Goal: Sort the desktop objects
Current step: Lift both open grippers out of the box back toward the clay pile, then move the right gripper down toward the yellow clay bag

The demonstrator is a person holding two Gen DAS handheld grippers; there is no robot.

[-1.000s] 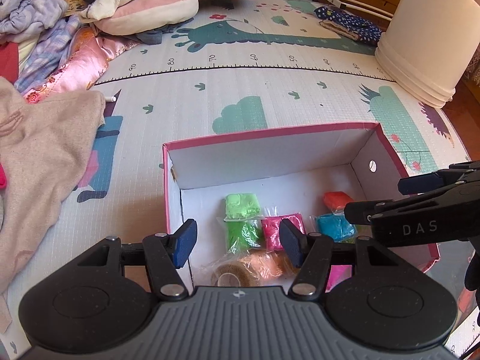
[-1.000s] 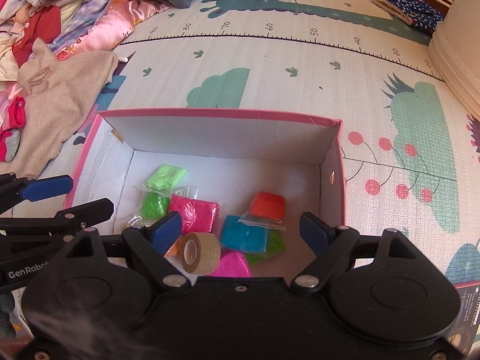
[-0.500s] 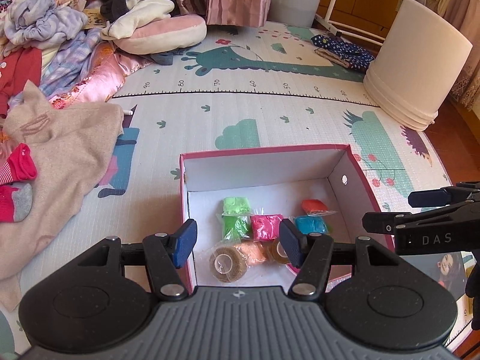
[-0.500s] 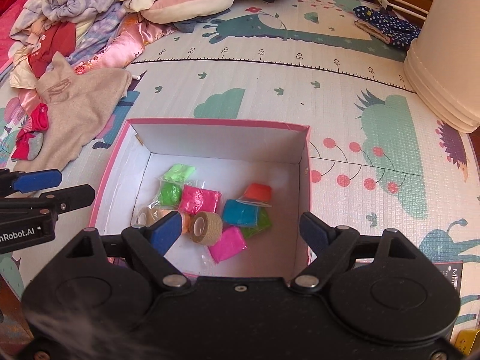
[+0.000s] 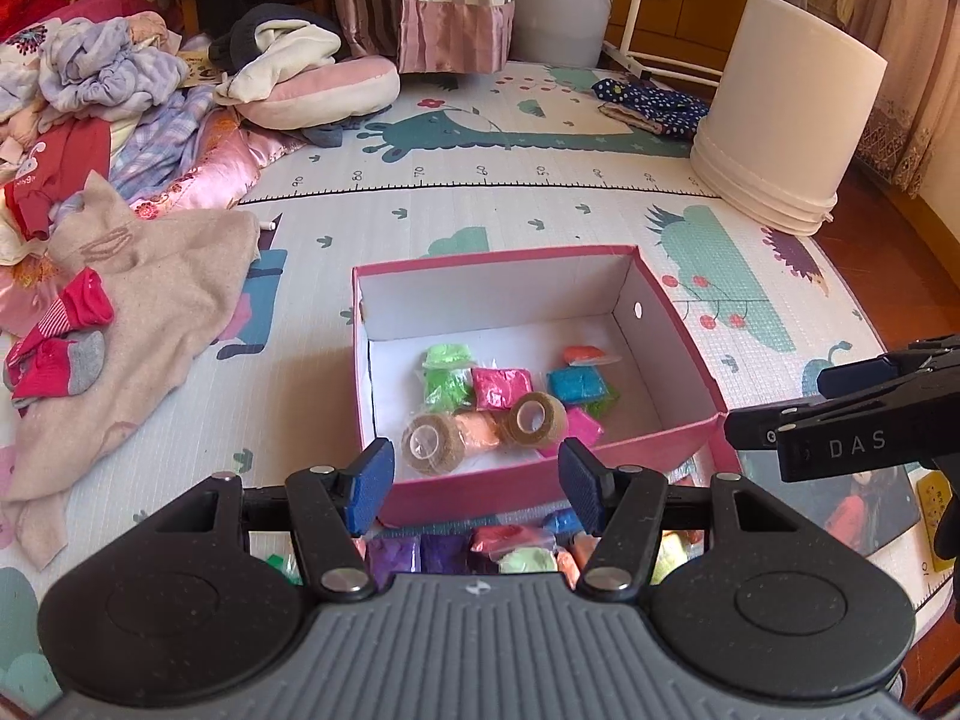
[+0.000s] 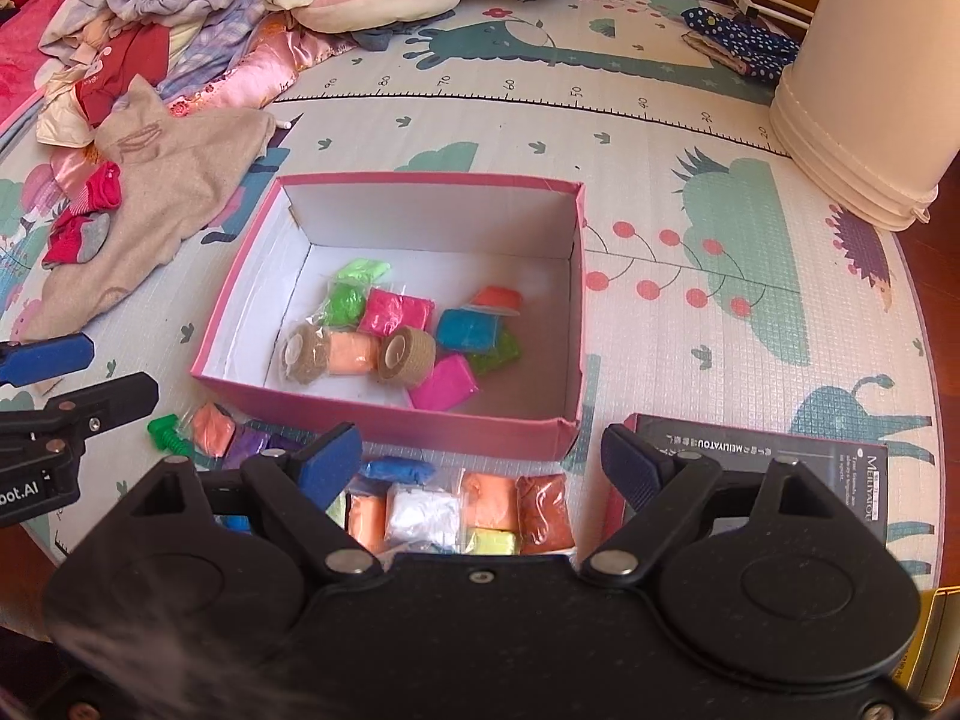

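step: you were between picks, both tools hovering short of the pink box (image 6: 384, 420), several clay packets and two tape rolls already inside.
left gripper (image 5: 474, 483): fingers were spread wide, holding nothing.
right gripper (image 6: 480, 468): fingers were wide too, empty.
loose packets (image 6: 456, 510): they lay on the play mat (image 6: 690, 192) just under and between your right fingers, against the box's near wall.
next move: judged, lower onto one packet, close, lift it over the wall.
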